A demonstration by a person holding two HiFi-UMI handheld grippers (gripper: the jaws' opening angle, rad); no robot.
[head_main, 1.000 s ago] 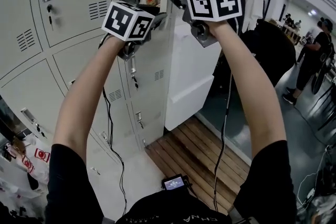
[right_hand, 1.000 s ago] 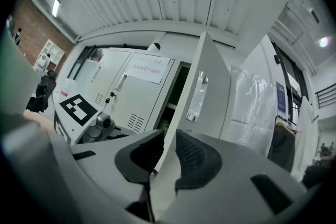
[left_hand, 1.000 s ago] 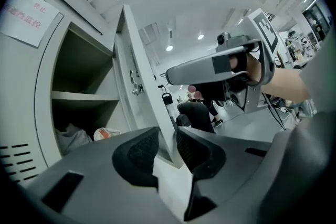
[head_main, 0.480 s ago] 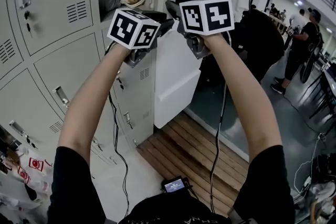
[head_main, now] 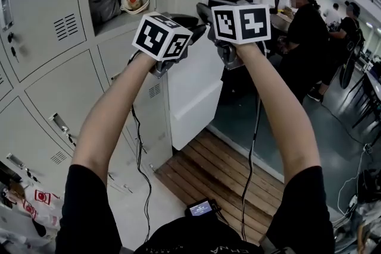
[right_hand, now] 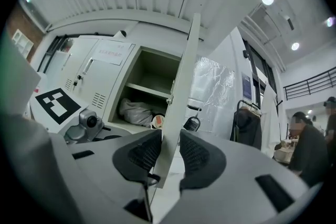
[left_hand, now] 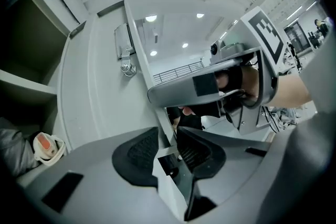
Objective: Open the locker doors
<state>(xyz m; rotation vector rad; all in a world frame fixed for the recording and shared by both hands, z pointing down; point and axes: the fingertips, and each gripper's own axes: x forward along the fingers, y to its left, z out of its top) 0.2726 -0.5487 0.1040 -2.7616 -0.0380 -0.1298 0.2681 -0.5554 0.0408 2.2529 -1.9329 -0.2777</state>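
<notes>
From overhead, both pairs of jaws are out of sight. Left gripper clamps the open locker door at its free edge, and right gripper pinches that same edge. The open compartment sits left of it, with walkway floor to the right.

Head view looking steeply down, each gripper view close along its jaws, all sharing the locker door

Black sleeves, black cables, grey tongs.
</notes>
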